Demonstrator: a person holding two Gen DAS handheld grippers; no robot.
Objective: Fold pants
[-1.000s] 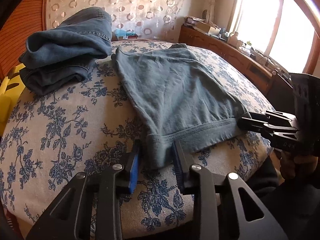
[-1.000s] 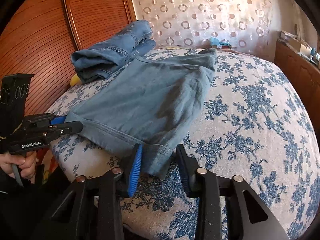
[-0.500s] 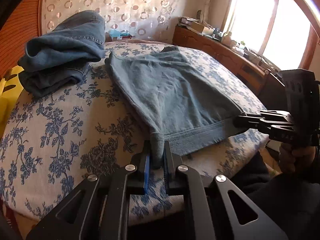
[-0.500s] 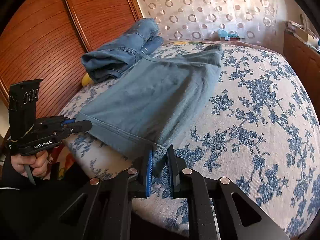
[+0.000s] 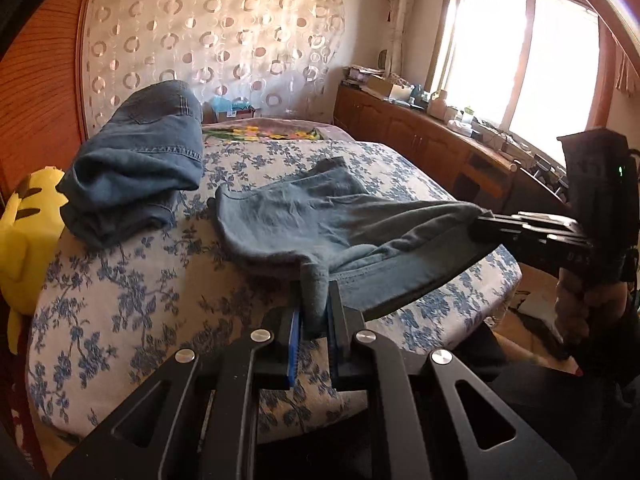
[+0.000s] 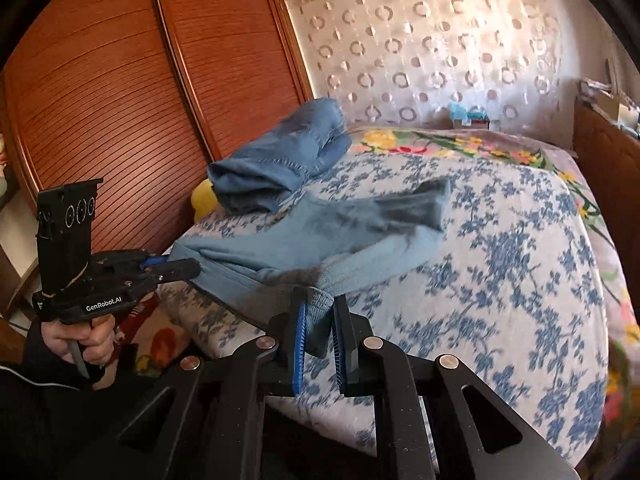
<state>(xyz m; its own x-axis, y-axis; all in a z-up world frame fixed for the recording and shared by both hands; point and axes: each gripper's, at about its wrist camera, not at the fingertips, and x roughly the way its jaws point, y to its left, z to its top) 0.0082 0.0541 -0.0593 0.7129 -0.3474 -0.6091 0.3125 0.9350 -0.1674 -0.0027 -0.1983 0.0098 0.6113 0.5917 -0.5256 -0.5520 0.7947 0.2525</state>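
Grey-blue pants (image 5: 320,216) (image 6: 360,228) lie on the flowered bed (image 5: 120,300) (image 6: 520,280) with their near hem lifted off it. My left gripper (image 5: 314,308) is shut on the hem's left corner, the cloth pinched between its blue pads. In the right wrist view the same gripper (image 6: 180,266) shows at the left, held by a hand. My right gripper (image 6: 320,320) is shut on the hem's right corner; in the left wrist view that gripper (image 5: 484,222) pulls the cloth taut at the right. The far end of the pants still rests on the bed.
A folded pair of denim jeans (image 5: 136,164) (image 6: 280,160) sits at the bed's far left, beside a yellow plush toy (image 5: 24,224). Wooden wardrobe doors (image 6: 120,100) stand to the left, a wooden cabinet (image 5: 420,140) with clutter runs under the window at the right.
Both grippers closed on the hem's corners and rose, lifting the near edge of the pants off the bed. The cloth now hangs between them.
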